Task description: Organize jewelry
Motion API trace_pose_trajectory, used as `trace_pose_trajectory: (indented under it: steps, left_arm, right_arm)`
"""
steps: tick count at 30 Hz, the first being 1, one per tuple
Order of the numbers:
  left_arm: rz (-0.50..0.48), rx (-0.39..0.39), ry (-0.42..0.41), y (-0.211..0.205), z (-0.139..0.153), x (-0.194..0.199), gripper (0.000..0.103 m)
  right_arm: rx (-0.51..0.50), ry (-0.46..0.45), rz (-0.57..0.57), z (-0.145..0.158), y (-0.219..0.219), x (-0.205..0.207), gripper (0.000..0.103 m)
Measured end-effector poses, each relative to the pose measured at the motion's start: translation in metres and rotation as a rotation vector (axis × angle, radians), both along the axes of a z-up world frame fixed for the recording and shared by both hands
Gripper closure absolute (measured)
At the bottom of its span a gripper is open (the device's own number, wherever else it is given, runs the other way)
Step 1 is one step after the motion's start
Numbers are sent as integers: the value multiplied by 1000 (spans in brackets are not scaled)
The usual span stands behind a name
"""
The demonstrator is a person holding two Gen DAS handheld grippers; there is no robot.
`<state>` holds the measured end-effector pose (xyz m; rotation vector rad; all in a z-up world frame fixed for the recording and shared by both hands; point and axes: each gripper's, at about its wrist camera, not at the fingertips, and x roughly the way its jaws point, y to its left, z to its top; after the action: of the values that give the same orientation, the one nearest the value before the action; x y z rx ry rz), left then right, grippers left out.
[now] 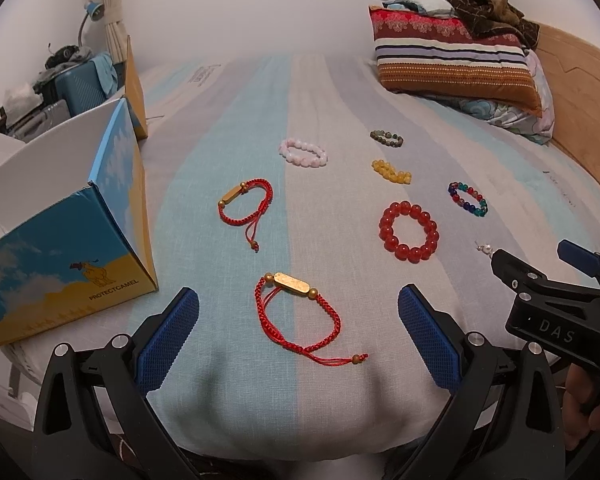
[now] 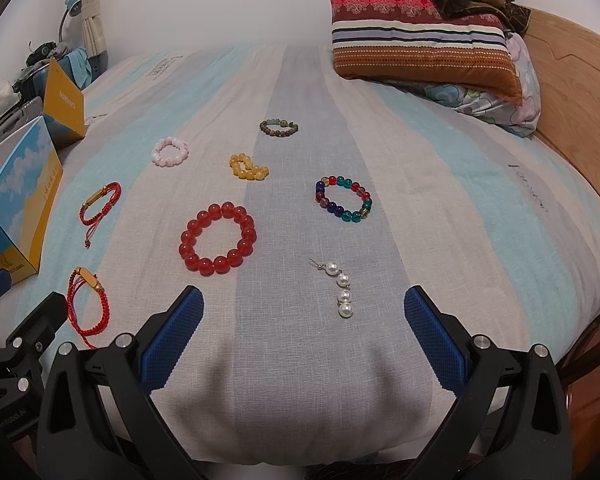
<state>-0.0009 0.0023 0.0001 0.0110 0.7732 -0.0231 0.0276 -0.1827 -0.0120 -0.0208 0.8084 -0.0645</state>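
Jewelry lies spread on a striped bed sheet. A red cord bracelet with a gold bar rests just ahead of my open left gripper. A second red cord bracelet lies farther off. Also on the sheet are a big red bead bracelet, a pink one, a yellow one, a dark green one and a multicolour one. A pearl drop earring sits ahead of my open right gripper, nearer its right finger. Neither gripper holds anything.
An open blue and yellow cardboard box stands at the left edge of the bed. Striped pillows with a brown garment are piled at the far right by a wooden headboard. Luggage and clutter sit beyond the bed's left side.
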Motion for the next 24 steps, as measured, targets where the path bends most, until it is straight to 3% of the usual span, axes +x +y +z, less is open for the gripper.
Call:
trace_pose_trajectory:
  steps: [24]
  left_arm:
    - [0, 8, 5, 0, 0, 1, 6]
  right_arm:
    - [4, 1, 1, 1, -1, -1, 7]
